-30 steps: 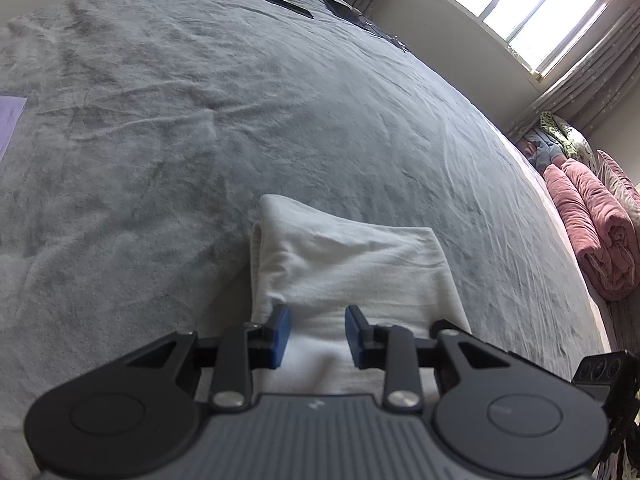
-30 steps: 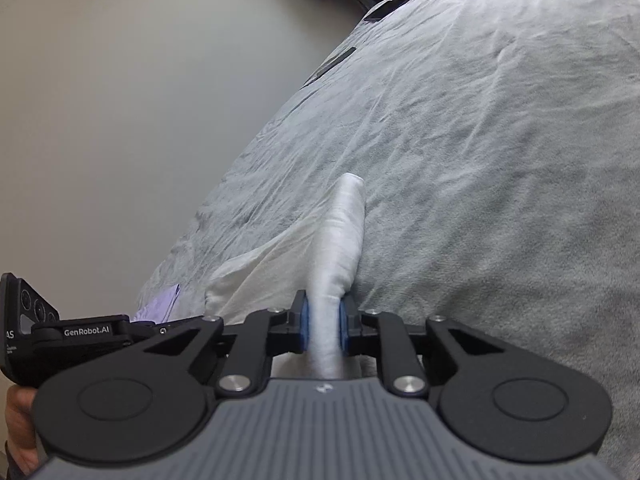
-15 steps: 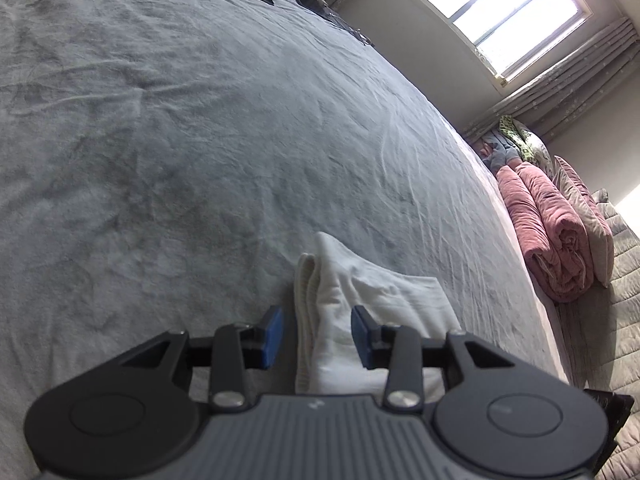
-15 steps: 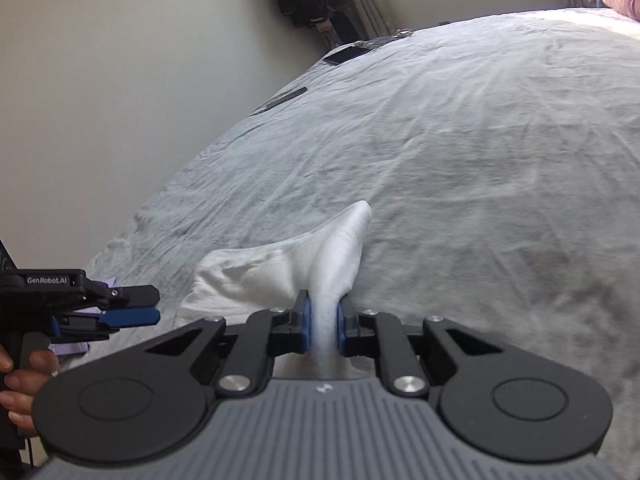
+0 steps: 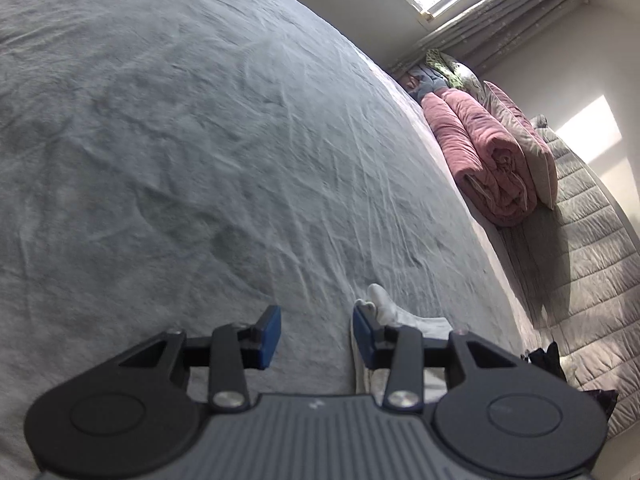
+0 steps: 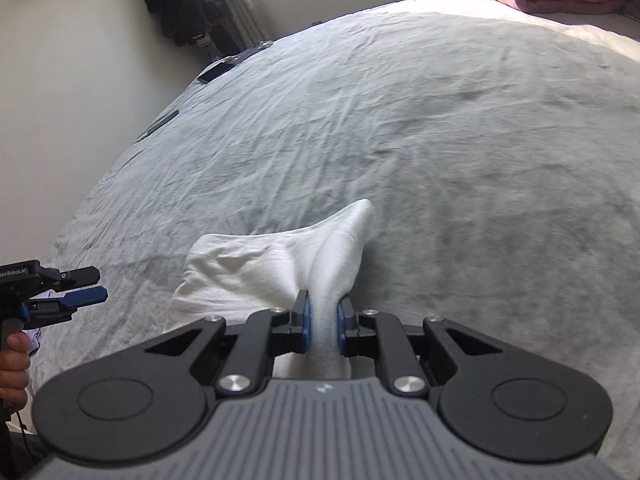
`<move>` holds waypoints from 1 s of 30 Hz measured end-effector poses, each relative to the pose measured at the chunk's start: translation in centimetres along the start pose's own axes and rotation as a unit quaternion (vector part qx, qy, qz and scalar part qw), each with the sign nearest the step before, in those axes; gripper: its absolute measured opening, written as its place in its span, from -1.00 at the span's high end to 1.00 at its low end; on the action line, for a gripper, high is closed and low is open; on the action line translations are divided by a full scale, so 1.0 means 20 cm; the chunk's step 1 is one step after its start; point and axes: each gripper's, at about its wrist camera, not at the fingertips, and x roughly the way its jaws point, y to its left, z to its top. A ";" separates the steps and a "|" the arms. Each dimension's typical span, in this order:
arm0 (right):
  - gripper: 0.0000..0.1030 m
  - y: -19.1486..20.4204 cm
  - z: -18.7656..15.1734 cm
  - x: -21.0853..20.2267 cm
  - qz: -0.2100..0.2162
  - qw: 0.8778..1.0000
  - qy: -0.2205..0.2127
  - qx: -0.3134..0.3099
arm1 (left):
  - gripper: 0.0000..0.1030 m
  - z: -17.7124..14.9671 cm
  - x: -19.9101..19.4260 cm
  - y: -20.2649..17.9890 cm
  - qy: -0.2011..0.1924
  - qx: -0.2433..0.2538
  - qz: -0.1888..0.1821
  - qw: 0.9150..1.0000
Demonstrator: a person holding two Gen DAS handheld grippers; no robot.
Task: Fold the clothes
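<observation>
- Right tongs (image 6: 322, 323): clamped on a bunched fold of the white garment (image 6: 256, 268), same grip as a second ago; blue pads press the cloth from both sides.
- Garment: spreads ahead and to the left of the right tongs, far tip raised off the grey bed sheet (image 6: 440, 120), rest lying on it.
- Left tongs (image 5: 316, 330): jaws have just been opening, now moderately wide, nothing between them, only sheet in the gap.
- Change vs a second ago: garment was centred ahead of the left tongs; now it sits off to their right, partly behind the right finger (image 5: 364, 330). Only its tip and an edge show there.
- From the right view, the left tongs are at the far left, apart from the garment, with a hand (image 6: 14, 364) on the handle.
- Rolled pink quilt (image 5: 484, 152) now fuller in left view, far right of the tongs.
</observation>
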 end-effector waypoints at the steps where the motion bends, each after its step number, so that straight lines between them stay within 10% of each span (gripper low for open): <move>1: 0.71 -0.04 -0.01 -0.02 -0.003 1.000 0.001 0.004 | 0.21 -0.02 0.03 -0.03 0.003 0.005 -0.003 1.000; 14: 0.56 -0.27 -0.06 -0.11 0.011 1.000 -0.009 0.006 | 0.14 -0.27 0.25 -0.28 0.020 0.014 -0.030 0.999; 30: 0.64 0.14 0.08 0.30 0.085 0.978 0.039 -0.188 | 0.08 -0.23 0.39 -0.25 0.054 0.054 -0.016 0.997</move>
